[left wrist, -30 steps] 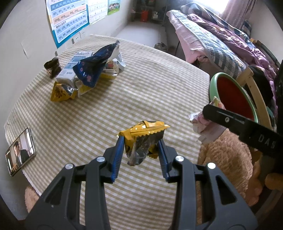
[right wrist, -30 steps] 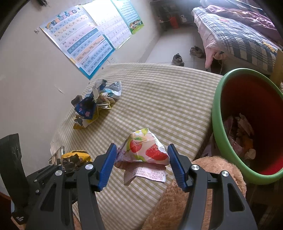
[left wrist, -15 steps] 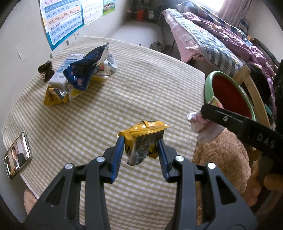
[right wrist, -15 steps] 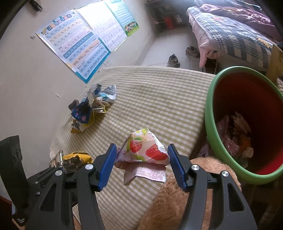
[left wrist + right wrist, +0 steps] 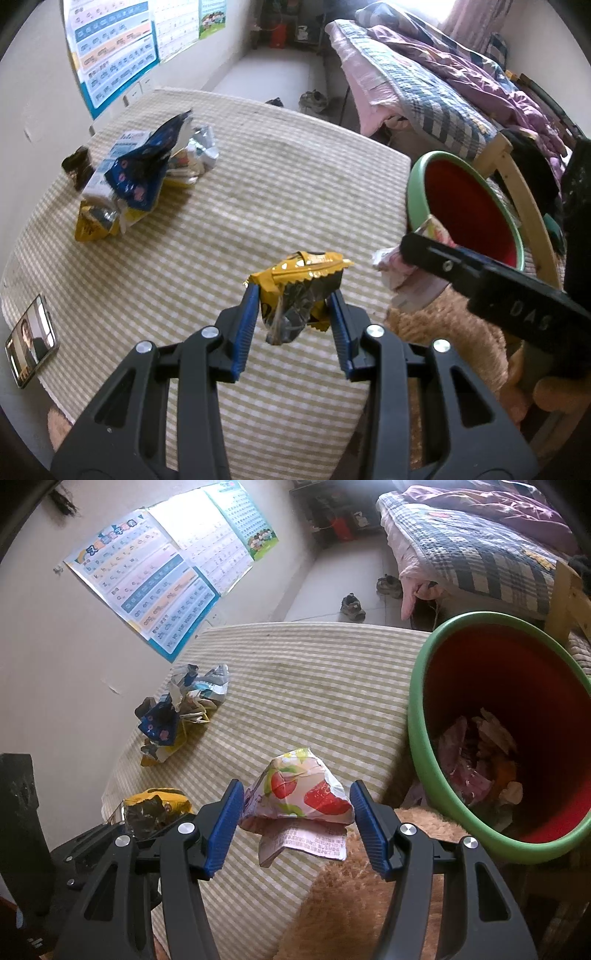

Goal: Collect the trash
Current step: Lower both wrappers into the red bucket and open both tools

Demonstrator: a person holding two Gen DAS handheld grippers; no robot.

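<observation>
Two hand-held grippers are each clenched on a piece of trash above the checked surface (image 5: 280, 192). The left hand-held gripper (image 5: 295, 314) grasps a crumpled yellow wrapper (image 5: 299, 291) between its blue pads, the wrapper's serrated top edge standing above the fingertips and its dark foil part hanging between them, lifted clear of the cloth. The right hand-held gripper (image 5: 297, 823) grasps a strawberry-printed wrapper (image 5: 299, 794), pinched from both sides, with a printed flap drooping below the pads. In the left wrist view this same wrapper shows at the right, near the edge of the surface and just beside the bin (image 5: 417, 184).

The bin, green-rimmed with a red inside (image 5: 421, 701), stands close against the right edge of the surface; in the right wrist view several crumpled papers and wrappers (image 5: 480, 760) lie at its bottom. The strawberry wrapper is to the left of the bin's rim, not over its opening.

Well apart, toward the wall side of the surface, a pile of uncollected wrappers (image 5: 144, 177) remains, with a blue bag on top and a yellow pack at its near end. A phone (image 5: 31, 345) lies at the near left edge with its screen lit. A furry brown thing (image 5: 369, 904) lies below the right hand-held gripper.
</observation>
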